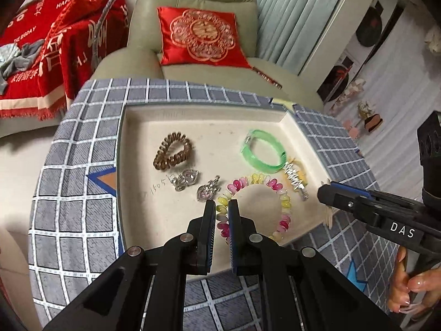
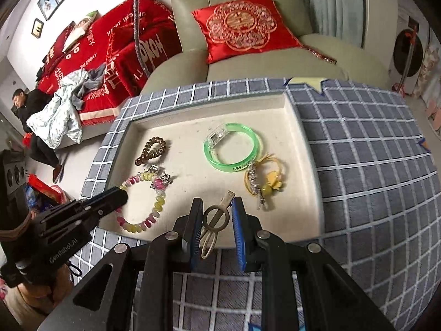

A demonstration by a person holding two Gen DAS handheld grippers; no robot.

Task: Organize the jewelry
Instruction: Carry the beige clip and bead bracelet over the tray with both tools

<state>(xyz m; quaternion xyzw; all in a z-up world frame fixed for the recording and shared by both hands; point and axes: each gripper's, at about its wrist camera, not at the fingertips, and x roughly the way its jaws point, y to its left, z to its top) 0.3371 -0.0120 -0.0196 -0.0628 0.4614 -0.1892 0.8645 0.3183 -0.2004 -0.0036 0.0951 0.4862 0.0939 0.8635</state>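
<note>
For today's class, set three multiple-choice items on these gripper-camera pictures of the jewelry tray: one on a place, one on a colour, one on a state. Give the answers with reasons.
1. Where does the brown spiral hair tie lie in the tray?
A. far left part
B. near right corner
C. outside it

2. What colour is the plastic bangle?
A. red
B. green
C. black

3. What lies between the right gripper's fingers?
A. nothing
B. a metal hair clip
C. the bangle

Answers: 1 A, it sits far left, beyond the pink-and-yellow bead bracelet. 2 B, it is translucent green. 3 B, the clip lies between the parted fingers, not visibly squeezed.
</note>
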